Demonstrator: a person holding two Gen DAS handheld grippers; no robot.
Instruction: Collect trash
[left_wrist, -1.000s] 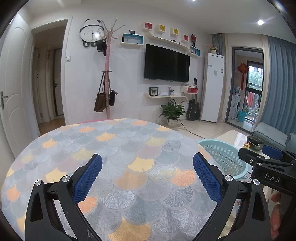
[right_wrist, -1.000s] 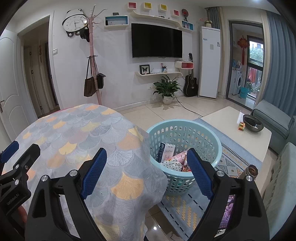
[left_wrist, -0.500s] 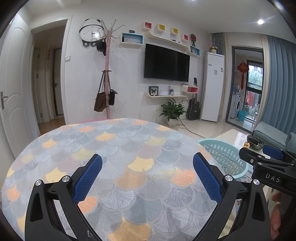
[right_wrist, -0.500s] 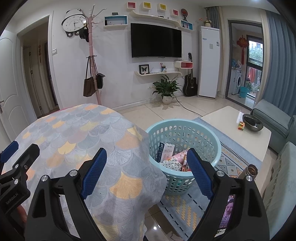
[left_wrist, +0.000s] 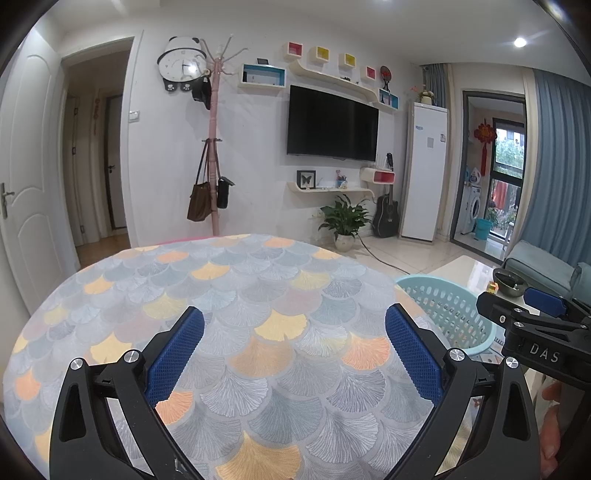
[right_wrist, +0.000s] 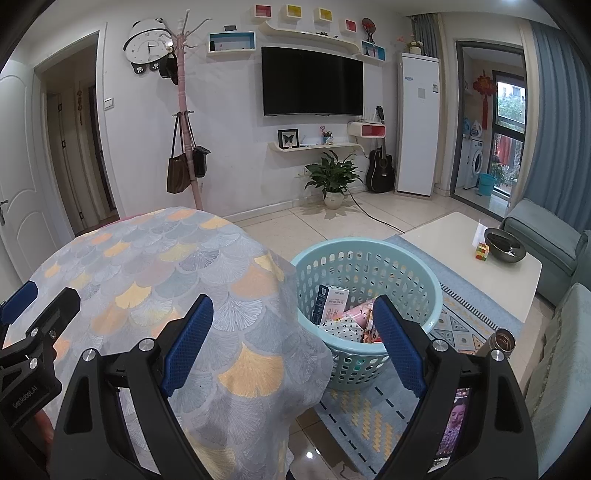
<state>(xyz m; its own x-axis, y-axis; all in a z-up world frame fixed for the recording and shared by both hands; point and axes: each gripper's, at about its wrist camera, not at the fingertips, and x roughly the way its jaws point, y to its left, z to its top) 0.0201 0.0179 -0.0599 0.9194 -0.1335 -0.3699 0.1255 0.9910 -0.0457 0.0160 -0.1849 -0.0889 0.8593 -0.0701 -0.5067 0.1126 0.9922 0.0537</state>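
nothing differs from the earlier frames: both grippers hang where they were, and the table, basket and trash lie unchanged. the left gripper (left_wrist: 293, 339) stands wide open over the round table (left_wrist: 236, 288), its blue pads apart with only the scale-patterned cloth showing between them; it holds nothing. the right gripper (right_wrist: 291, 328) is just as wide open and empty, hovering over the table's edge where the cloth drapes down, with the basket's near rim showing past its right pad. the light blue basket (right_wrist: 406, 266) sits on the rug (right_wrist: 461, 314) just beside the table, at about two o'clock from the right gripper. the trash (right_wrist: 343, 317) is inside the basket: a small upright carton and some crumpled pink and patterned wrappers piled against it. in the left wrist view the basket's rim peeks out at three o'clock, behind the table edge, with the right gripper's black frame just beyond it. a coffee table (right_wrist: 443, 236) with a dark bowl (right_wrist: 504, 243) and a small coloured cube (right_wrist: 481, 252) stands past the basket at one o'clock.
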